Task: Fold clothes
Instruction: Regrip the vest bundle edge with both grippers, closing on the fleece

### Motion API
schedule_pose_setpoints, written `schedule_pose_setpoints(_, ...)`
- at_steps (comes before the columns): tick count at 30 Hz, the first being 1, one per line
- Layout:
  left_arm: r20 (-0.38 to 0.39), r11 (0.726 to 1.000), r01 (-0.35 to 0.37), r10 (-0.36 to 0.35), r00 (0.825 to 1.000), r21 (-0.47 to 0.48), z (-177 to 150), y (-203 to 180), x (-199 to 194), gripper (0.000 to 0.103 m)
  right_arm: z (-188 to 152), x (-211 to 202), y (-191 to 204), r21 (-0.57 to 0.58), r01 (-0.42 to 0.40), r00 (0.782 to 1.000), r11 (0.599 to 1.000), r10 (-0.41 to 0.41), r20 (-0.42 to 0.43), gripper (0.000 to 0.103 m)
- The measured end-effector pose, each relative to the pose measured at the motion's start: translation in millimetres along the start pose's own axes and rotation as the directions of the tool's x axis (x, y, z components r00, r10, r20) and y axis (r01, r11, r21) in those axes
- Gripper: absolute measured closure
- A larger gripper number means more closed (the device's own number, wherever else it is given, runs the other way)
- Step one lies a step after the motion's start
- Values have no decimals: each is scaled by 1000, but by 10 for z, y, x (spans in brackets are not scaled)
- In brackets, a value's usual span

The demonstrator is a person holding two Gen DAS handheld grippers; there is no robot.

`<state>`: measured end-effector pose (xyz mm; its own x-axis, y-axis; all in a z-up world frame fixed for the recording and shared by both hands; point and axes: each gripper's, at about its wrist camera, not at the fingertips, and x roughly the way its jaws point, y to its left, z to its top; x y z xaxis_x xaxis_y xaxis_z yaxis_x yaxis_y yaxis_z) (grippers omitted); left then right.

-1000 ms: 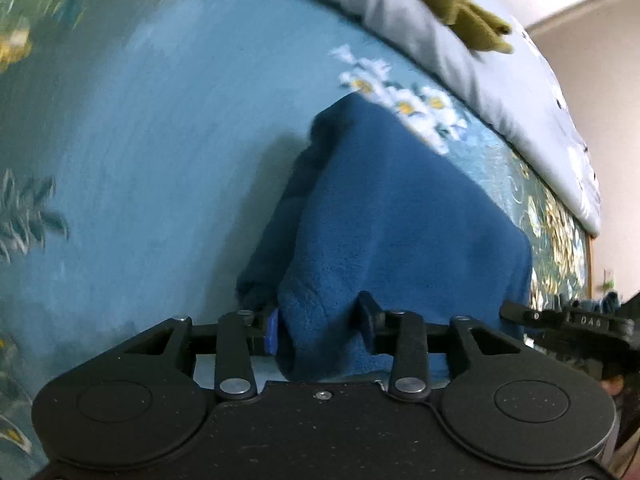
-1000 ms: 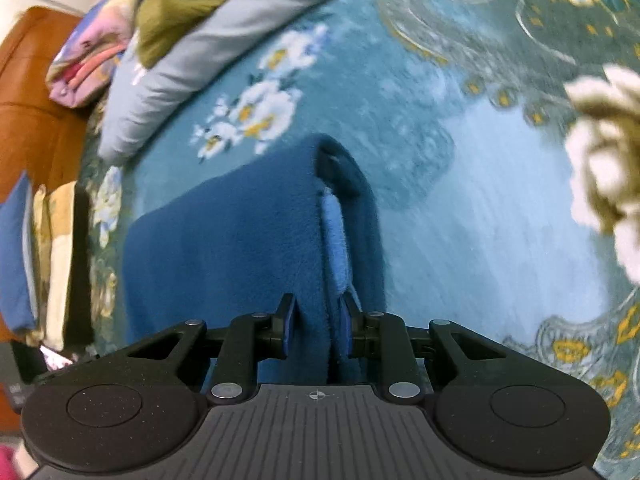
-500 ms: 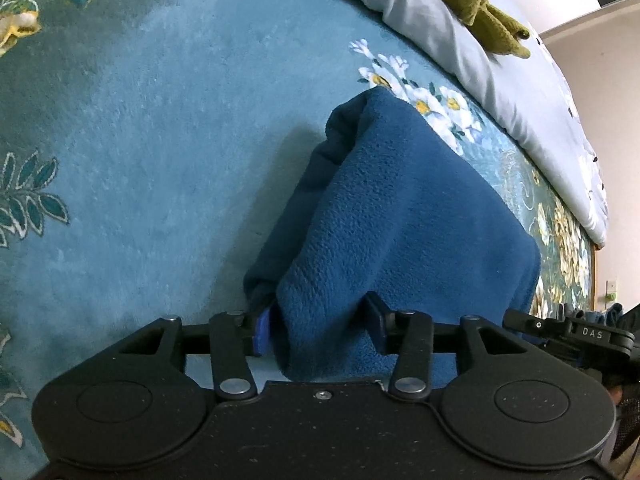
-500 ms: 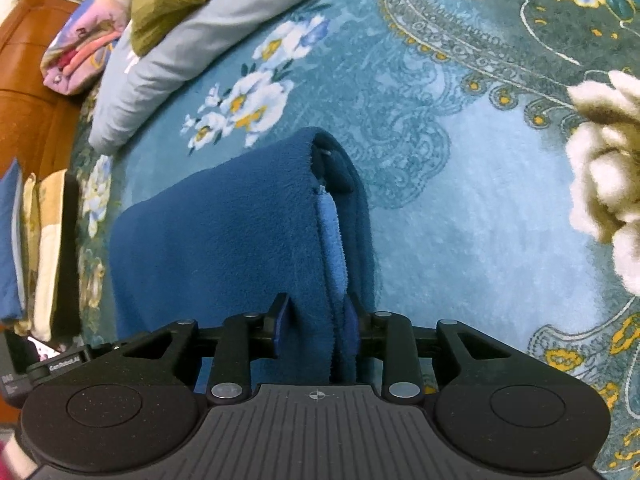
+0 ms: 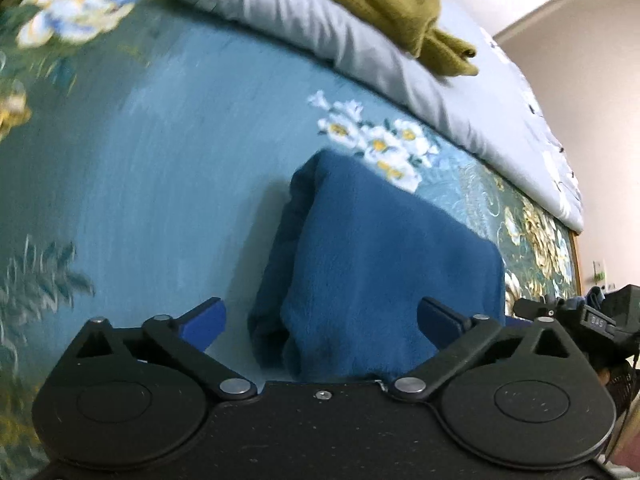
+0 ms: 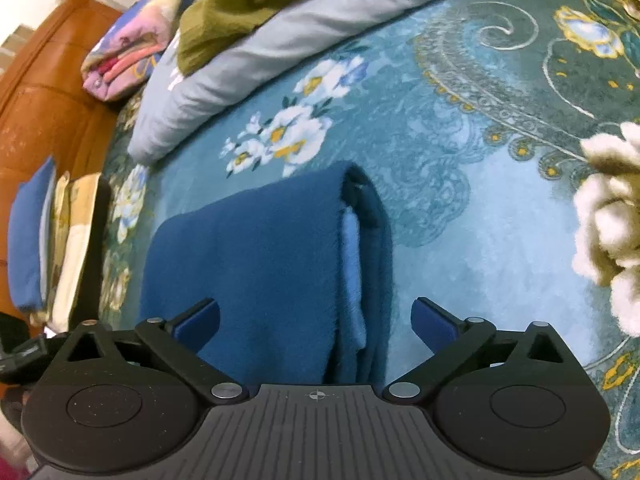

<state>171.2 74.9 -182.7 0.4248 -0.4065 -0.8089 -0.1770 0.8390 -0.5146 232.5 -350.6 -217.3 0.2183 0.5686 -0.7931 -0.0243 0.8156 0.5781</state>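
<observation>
Containers: none were visible.
Blue fleece garment [image 5: 392, 264]: lay folded on the carpet [image 5: 160, 184], layered edges showing a lighter blue strip [image 6: 354, 268].
Left gripper [image 5: 320, 322]: jaws were opening, pads clear of the fleece between them.
Right gripper [image 6: 316, 316]: jaws were opening, pads off the folded edge between them.
Room: grey quilt [image 6: 288, 36] carried an olive garment [image 5: 400, 12]; folded stack [image 6: 44, 240] beside brown furniture [image 6: 44, 100].

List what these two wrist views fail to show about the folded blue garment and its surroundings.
- Left wrist view: the blue garment's near edge is hidden behind the left gripper body; the carpet pattern at left is motion-blurred.
- Right wrist view: the garment's near edge is hidden behind the right gripper.
- Right wrist view: the folded stack at left is too distorted to tell apart.
</observation>
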Motion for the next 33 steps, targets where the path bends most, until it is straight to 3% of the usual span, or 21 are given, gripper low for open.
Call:
schedule_pose_setpoints(4,-55,999,50,-50,997,-19,192,99,350,2,8,206,-147,63,-48,999,997,48,-8,0)
schedule_pose_setpoints(10,-169,991,93,-107,980,-93,283,290,876,3,44,525,-357,104,-91,995,990,94,-25,0)
schedule_pose_setpoints(19,-157,977,189,-203,967,-99,273,339,1080,2,166,797,-418,103,-215,972,971,223,-73,0)
schedule_pose_setpoints(28,-166,978,193,-205,965,-86,284,299,1110,3,247,919,-349,132,-223,965,966,237,-109,0)
schedule_pose_setpoints(33,-164,978,175,-192,968,-114,283,271,1077,12,293,911,-246,149,-187,970,971,207,-130,19)
